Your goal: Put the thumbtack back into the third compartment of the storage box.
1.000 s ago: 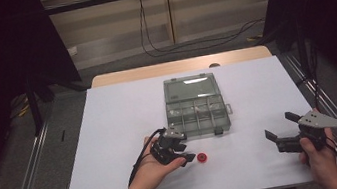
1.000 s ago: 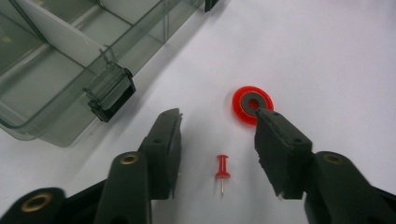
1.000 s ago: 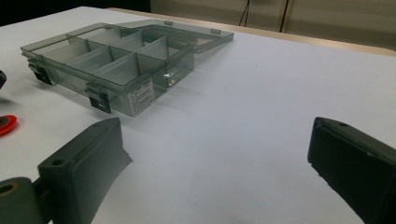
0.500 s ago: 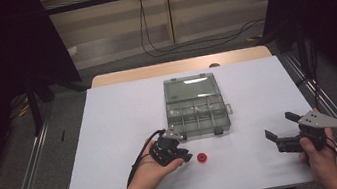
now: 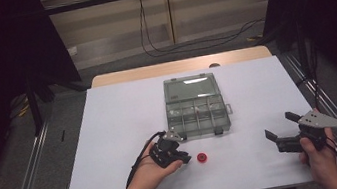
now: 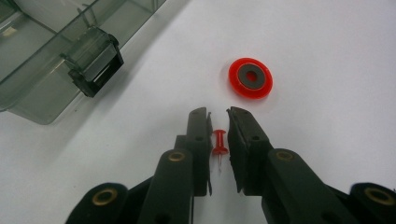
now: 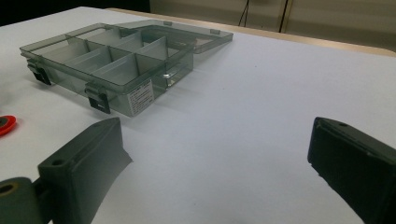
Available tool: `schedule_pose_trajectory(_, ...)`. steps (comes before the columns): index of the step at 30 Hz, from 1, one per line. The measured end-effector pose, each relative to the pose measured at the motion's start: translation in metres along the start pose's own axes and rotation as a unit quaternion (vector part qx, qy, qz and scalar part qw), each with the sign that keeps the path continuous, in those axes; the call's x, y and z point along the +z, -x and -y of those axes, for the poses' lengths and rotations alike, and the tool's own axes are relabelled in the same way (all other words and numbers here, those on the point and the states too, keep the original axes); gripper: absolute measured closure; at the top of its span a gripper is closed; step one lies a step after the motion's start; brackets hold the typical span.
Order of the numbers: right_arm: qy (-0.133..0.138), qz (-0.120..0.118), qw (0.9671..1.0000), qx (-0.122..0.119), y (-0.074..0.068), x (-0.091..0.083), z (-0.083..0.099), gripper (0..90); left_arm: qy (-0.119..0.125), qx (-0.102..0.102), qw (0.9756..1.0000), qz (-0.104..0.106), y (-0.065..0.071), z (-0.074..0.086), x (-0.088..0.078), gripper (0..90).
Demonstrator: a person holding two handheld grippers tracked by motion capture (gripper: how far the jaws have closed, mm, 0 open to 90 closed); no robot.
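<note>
Left hand-held gripper (image 6: 218, 116): closing around one red pushpin (image 6: 218, 142) | one red disc (image 6: 251, 77) | right hand-held gripper (image 5: 280, 129): apart

Left gripper (image 6: 218, 116) narrowed; right gripper (image 7: 219, 154) agape

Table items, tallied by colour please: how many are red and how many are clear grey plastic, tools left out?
Red: 2, the push pin and the round magnet
Clear grey: 1, the compartment box with its lid open
Total: 3
</note>
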State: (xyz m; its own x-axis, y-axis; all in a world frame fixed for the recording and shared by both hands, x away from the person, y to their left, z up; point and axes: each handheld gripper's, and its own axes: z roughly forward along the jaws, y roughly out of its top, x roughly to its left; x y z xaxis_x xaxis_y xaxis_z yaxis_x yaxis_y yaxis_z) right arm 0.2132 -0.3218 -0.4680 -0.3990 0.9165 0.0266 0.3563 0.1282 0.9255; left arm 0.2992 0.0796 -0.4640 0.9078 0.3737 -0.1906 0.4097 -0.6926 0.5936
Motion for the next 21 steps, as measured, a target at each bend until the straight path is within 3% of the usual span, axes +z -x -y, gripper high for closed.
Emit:
schedule_pose_trajectory(2, 0.000, 0.000, 1.0000, -0.001, -0.0001, 0.0001, 0.0000, 3.3, -0.001, -0.003, 1.0000, -0.001, 0.0009, 0.0003, 0.0013, 79.9)
schedule_pose_trajectory(4, 0.000, 0.000, 1.0000, -0.001, -0.0002, 0.0003, 0.0000, 3.3, -0.014, 0.007, 0.9999, -0.003, 0.0008, 0.0001, 0.0019, 80.5)
schedule_pose_trajectory(8, -0.001, -0.001, 1.0000, -0.001, -0.0004, 0.0007, 0.0002, 3.3, -0.008, 0.003, 0.9999, -0.006, 0.0013, 0.0002, 0.0027, 81.9)
schedule_pose_trajectory(10, -0.001, 0.000, 1.0000, -0.002, -0.0003, 0.0009, 0.0003, 3.3, -0.018, 0.016, 0.9997, -0.008, 0.0004, 0.0000, 0.0019, 82.8)
schedule_pose_trajectory(13, -0.001, -0.001, 1.0000, -0.001, -0.0008, 0.0012, 0.0004, 3.3, -0.019, 0.020, 0.9996, -0.011, 0.0014, 0.0002, 0.0023, 83.1)
schedule_pose_trajectory(17, -0.002, -0.001, 1.0000, -0.002, -0.0013, 0.0018, 0.0004, 3.3, -0.009, 0.013, 0.9999, -0.007, 0.0011, 0.0017, 0.0030, 83.3)
schedule_pose_trajectory(18, -0.002, -0.001, 1.0000, -0.002, -0.0014, 0.0019, 0.0004, 3.3, -0.015, 0.023, 0.9996, -0.010, 0.0014, 0.0015, 0.0023, 83.5)
schedule_pose_trajectory(21, -0.002, -0.002, 1.0000, -0.002, -0.0020, 0.0018, 0.0003, 3.3, -0.007, 0.018, 0.9996, -0.020, 0.0056, 0.0014, 0.0035, 84.0)
